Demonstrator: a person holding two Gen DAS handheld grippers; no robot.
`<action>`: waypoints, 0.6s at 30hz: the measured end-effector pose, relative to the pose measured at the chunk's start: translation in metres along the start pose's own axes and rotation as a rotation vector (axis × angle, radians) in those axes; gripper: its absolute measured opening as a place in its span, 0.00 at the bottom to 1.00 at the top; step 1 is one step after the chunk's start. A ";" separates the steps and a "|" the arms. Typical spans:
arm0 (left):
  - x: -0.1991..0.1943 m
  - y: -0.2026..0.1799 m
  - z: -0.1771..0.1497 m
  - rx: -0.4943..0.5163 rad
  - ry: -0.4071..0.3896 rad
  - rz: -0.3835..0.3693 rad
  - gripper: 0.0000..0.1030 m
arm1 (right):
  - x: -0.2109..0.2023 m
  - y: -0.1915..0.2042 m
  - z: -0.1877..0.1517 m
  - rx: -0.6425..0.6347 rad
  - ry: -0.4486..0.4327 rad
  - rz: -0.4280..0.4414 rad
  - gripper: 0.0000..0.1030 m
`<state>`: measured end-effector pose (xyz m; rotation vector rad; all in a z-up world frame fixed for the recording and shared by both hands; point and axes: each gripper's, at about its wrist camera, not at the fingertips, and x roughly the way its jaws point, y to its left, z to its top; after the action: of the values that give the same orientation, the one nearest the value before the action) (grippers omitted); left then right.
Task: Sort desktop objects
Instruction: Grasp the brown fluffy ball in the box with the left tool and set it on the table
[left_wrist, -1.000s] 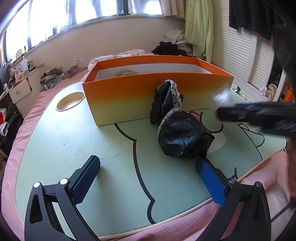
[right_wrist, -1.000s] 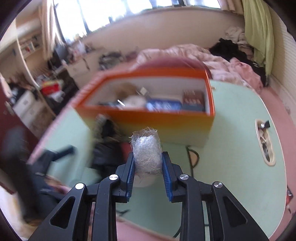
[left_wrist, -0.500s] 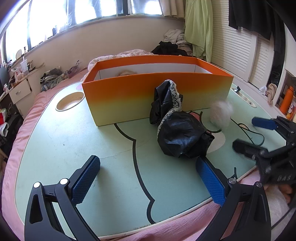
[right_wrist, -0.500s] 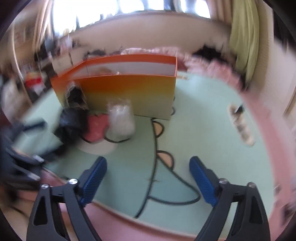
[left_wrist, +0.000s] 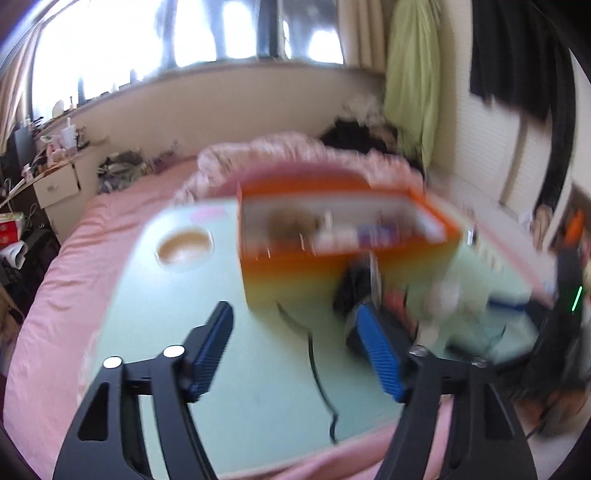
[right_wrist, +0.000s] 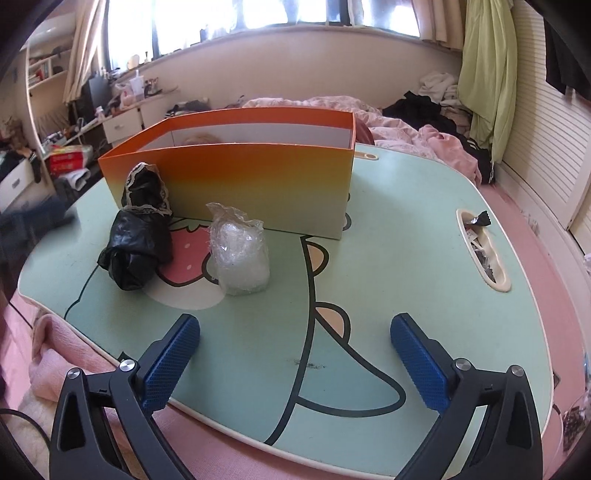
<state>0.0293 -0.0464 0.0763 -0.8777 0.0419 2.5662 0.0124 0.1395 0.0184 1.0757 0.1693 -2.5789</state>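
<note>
Right gripper (right_wrist: 293, 354) wide apart, empty; left gripper (left_wrist: 301, 352) also spread wide w/ nothing btwn pads. Clear plastic bundle (right_wrist: 240, 254) sits on the table (right_wrist: 399, 266) just in front of the orange box (right_wrist: 236, 184), black bag (right_wrist: 138, 236) beside it. Bundle prob. v. light, crinkly, squashy, a bit slick; pinch mid-body, gently.

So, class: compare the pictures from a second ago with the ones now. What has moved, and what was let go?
The right gripper let go of the clear plastic bundle, which now sits on the table beside the black bag; the gripper has opened and drawn back. The left gripper, open throughout, has swung upward, and its view is now blurred and looks into the orange box. Box and black bag stayed put.
</note>
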 end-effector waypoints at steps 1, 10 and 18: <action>0.000 0.003 0.012 -0.009 0.003 -0.028 0.51 | 0.000 0.000 0.000 -0.001 0.000 0.001 1.00; 0.126 -0.004 0.095 -0.050 0.356 -0.017 0.46 | -0.004 0.003 -0.004 -0.005 -0.004 0.000 1.00; 0.203 -0.007 0.106 -0.020 0.538 0.179 0.47 | -0.004 0.006 -0.004 -0.008 -0.007 0.002 1.00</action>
<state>-0.1731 0.0556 0.0418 -1.6101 0.2624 2.4095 0.0193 0.1357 0.0186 1.0636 0.1767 -2.5780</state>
